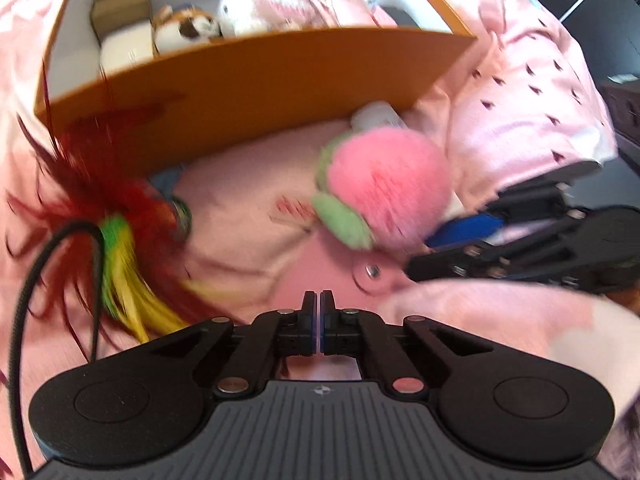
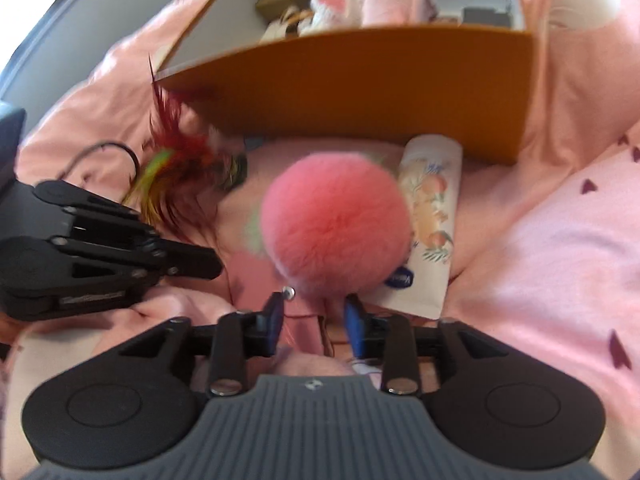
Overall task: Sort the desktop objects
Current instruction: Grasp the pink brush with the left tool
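partly sorted: plush toys already fill the orange box at upper frame, while the pink pompom, feather toy and lotion tube wait outside; left gripper pinched empty, right gripper half-spread, clasping nothing.

Rumpled pink bedding with small dark hearts, daylit; dark furniture at the far edge.

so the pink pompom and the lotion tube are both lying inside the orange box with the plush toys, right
Not quite. The pink pompom and the lotion tube lie outside the orange box, on the pink cloth in front of its near wall; only the plush toys are inside. The right wrist view shows it.
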`<act>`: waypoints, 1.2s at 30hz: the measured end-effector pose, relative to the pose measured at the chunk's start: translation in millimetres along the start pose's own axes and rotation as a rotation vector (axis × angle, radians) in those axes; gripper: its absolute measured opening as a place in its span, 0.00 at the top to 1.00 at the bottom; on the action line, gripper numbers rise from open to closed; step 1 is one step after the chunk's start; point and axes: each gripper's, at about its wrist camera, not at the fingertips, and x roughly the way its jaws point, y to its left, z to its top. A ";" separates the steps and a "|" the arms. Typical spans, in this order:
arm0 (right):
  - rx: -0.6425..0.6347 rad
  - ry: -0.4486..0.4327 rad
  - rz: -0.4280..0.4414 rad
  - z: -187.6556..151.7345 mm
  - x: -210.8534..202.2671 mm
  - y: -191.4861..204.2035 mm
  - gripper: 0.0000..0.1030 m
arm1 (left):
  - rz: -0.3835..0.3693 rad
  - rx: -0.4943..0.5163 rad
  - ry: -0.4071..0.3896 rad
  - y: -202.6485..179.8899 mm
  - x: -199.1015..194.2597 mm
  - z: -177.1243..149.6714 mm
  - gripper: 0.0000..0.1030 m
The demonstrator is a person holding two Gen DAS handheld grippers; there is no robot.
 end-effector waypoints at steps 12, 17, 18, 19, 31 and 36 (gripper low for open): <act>0.105 0.177 0.172 6.3 52.9 -17.3 0.58 | 0.046 -0.041 0.026 -12.7 -1.3 -17.5 1.00; 0.039 0.101 0.169 1.9 31.2 -2.3 0.77 | 0.038 -0.094 -0.001 -5.6 -15.4 -16.9 0.96; 0.027 0.078 0.171 1.5 25.5 1.7 0.81 | 0.032 -0.110 -0.006 -3.2 -21.8 -15.6 0.95; 0.017 0.059 0.170 1.8 20.0 5.6 0.83 | 0.027 -0.125 -0.013 0.4 -21.5 -15.7 0.95; -0.125 -0.243 -0.015 28.4 -28.3 57.9 0.88 | -0.001 -0.329 -0.212 27.0 -71.5 -6.3 0.83; -0.224 -0.230 -0.092 27.6 -14.4 73.5 0.88 | -0.025 -0.423 -0.247 34.8 -70.0 0.5 0.80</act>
